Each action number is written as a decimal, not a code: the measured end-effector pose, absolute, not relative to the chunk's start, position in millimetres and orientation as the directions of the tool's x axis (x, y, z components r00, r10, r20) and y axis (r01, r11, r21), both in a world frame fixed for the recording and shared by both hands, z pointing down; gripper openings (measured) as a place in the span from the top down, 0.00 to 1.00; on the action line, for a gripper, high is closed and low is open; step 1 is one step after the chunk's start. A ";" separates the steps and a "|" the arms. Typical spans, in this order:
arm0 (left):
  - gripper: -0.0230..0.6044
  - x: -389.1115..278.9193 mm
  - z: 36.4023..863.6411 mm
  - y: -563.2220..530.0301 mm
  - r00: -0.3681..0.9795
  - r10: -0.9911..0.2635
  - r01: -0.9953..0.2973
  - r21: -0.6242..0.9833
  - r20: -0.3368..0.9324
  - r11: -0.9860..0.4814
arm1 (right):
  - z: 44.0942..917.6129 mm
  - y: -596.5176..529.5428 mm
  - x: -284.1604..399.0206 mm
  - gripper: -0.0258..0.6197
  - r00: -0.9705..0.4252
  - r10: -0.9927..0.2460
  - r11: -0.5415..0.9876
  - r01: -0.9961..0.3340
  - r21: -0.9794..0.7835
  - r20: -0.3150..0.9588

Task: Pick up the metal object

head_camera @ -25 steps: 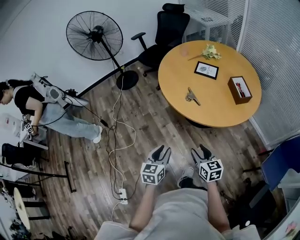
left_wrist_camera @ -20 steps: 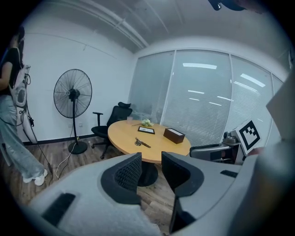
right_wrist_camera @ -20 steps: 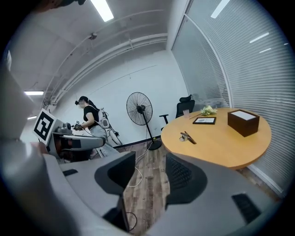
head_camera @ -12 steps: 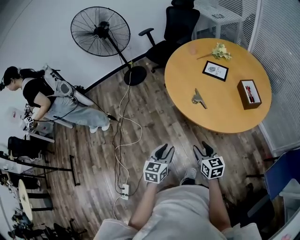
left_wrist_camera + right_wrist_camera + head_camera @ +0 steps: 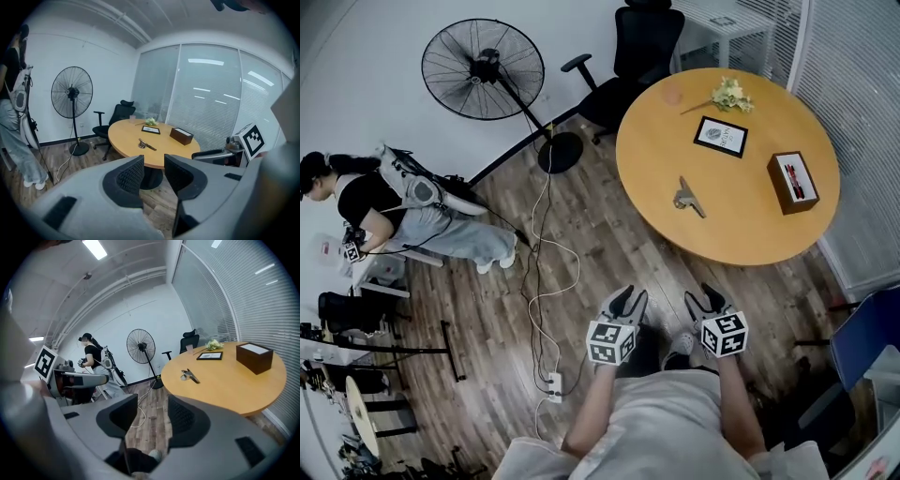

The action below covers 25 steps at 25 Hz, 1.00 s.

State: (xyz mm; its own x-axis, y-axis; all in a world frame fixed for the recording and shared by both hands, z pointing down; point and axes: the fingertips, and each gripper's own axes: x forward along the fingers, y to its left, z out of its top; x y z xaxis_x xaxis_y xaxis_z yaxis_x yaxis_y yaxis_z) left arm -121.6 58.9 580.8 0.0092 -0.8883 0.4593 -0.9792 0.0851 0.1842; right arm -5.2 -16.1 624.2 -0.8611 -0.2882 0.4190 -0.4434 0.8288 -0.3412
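1 grey metal object (image 5: 687, 197) lies on table (image 5: 750, 234).

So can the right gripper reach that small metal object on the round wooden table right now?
Probably not yet: the right gripper, jaws open and empty, hangs over the floor short of the table. Nothing blocks the metal object.

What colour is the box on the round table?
Dark brown box, pale top; shows best in the right gripper view.
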 end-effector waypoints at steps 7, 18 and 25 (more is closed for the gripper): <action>0.78 -140.6 583.3 27.6 0.024 -0.905 -0.975 0.211 0.424 0.073 | 626.9 -44.8 -8.1 0.67 -0.834 -0.332 0.822 -0.485 -0.299 0.440; 0.78 -199.5 585.1 -58.6 0.062 -0.908 -0.966 0.252 0.414 0.049 | 627.9 -118.3 -58.4 0.67 -0.805 -0.357 0.805 -0.522 -0.280 0.474; 0.78 -229.6 581.1 -127.8 0.115 -0.896 -0.972 0.236 0.429 -0.011 | 629.7 -166.6 -92.8 0.67 -0.782 -0.373 0.795 -0.547 -0.262 0.499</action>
